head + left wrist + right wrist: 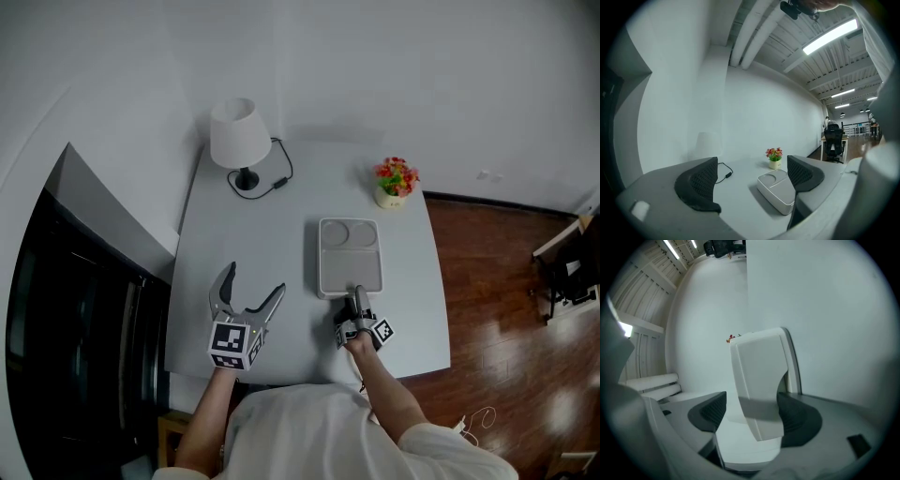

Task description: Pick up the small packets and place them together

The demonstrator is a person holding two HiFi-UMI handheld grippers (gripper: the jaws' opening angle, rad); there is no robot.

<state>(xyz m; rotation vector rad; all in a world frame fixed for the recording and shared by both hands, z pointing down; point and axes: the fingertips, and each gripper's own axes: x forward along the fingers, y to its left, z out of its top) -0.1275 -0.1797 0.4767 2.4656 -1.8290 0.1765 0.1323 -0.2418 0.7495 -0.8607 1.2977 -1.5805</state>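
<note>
I see no small packets in any view. A white tray [322, 272] with two round hollows at its far end lies in the middle of the grey table [253, 234]. My right gripper [359, 295] is at the tray's near edge, rolled on its side. In the right gripper view the tray [759, 362] stands between the jaws of that gripper [752, 416]; one pad lies against it, and the other pad shows a narrow gap. My left gripper [255, 279] hovers wide open over bare table left of the tray, nothing between its jaws [752, 180]. The tray [778, 190] lies ahead of it.
A white lamp [236, 136] with a black cable [278, 176] stands at the table's far left. A small flower pot [395, 183] sits at the far right. Dark furniture [75, 319] borders the left side and wooden floor [506, 281] the right. An office chair [834, 138] stands far off.
</note>
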